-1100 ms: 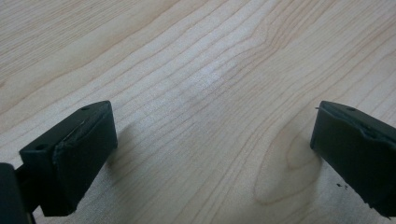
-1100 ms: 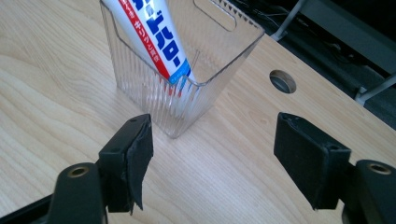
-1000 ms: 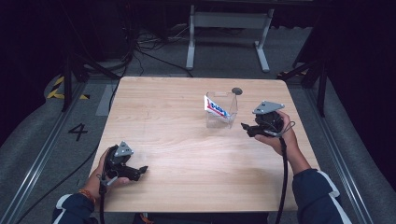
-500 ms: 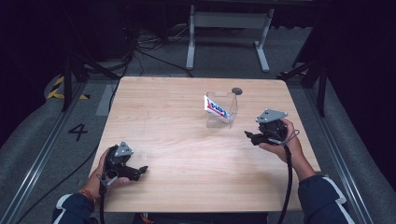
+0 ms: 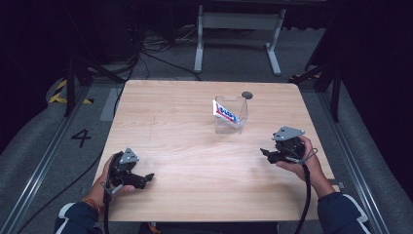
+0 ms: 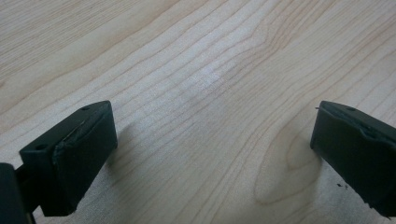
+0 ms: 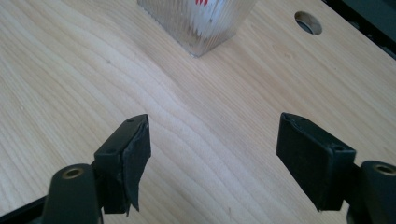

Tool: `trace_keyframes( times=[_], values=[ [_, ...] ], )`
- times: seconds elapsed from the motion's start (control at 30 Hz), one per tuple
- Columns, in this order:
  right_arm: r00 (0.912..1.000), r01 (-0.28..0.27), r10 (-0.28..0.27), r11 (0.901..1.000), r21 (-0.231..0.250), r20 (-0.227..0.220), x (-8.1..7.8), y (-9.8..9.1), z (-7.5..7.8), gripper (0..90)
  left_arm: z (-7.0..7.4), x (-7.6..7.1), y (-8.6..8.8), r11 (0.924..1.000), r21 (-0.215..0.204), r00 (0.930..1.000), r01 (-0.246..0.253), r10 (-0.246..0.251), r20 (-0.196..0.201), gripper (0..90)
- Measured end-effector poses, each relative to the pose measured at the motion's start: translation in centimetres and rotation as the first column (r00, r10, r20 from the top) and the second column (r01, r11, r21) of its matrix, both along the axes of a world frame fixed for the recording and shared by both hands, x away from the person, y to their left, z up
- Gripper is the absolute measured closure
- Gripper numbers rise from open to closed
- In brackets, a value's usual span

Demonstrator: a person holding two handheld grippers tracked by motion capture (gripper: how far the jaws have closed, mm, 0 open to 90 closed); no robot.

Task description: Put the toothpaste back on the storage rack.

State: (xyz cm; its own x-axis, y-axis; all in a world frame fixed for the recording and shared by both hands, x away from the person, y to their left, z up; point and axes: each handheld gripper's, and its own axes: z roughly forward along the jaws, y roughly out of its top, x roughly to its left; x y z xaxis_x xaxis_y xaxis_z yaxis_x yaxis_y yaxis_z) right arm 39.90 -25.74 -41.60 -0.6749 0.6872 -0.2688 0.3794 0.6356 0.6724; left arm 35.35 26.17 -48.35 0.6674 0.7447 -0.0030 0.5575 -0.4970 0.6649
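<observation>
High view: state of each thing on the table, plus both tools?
Box: clear, upright, open top, standing free on the table.
Packet: white with blue and red print, tilted inside the box, its top poking over the rim.
Left tool: open, nothing between the jaws, low over bare wood.
Right tool: open, nothing held, apart from the box.
Table: wood, with a round hole behind the box.

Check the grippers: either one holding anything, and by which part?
Nothing is held. The left gripper and the right gripper both stand open over bare table. The clear container with its packet stands apart, untouched.
</observation>
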Motion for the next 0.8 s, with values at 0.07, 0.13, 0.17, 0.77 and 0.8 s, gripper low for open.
trace_keyframes(
  times=[0.07, 0.13, 0.17, 0.77, 0.8],
  values=[
    [1.0000, 0.001, -0.001, 1.0000, -0.003, -0.001, -0.1, -0.1, -0.2, 26.7, 0.0, 0.0, 0.0, 1.0000, 0.001, 1.0000, 0.000, 0.000, 0.000, 1.0],
    [1.0000, 0.000, 0.000, 1.0000, -0.009, -0.003, -0.6, -0.6, -0.6, 26.5, 0.0, 0.0, 0.0, 1.0000, -0.002, 1.0000, -0.001, 0.001, -0.003, 1.0],
    [1.0000, 0.001, -0.001, 1.0000, -0.009, -0.002, -0.7, -0.7, -0.7, 26.4, 0.0, 0.0, 0.0, 1.0000, 0.000, 1.0000, 0.000, 0.000, 0.000, 1.0],
    [0.9984, 0.036, -0.035, 0.9989, 0.031, -0.044, -2.8, -4.0, -3.6, 24.4, 0.0, 0.0, 0.0, 1.0000, 0.000, 1.0000, 0.000, 0.000, 0.000, 1.0],
    [0.9982, 0.041, -0.039, 0.9986, 0.035, -0.046, -2.9, -4.3, -3.7, 24.3, 0.0, 0.0, 0.0, 1.0000, 0.000, 1.0000, 0.000, 0.000, 0.000, 1.0]
  ],
)
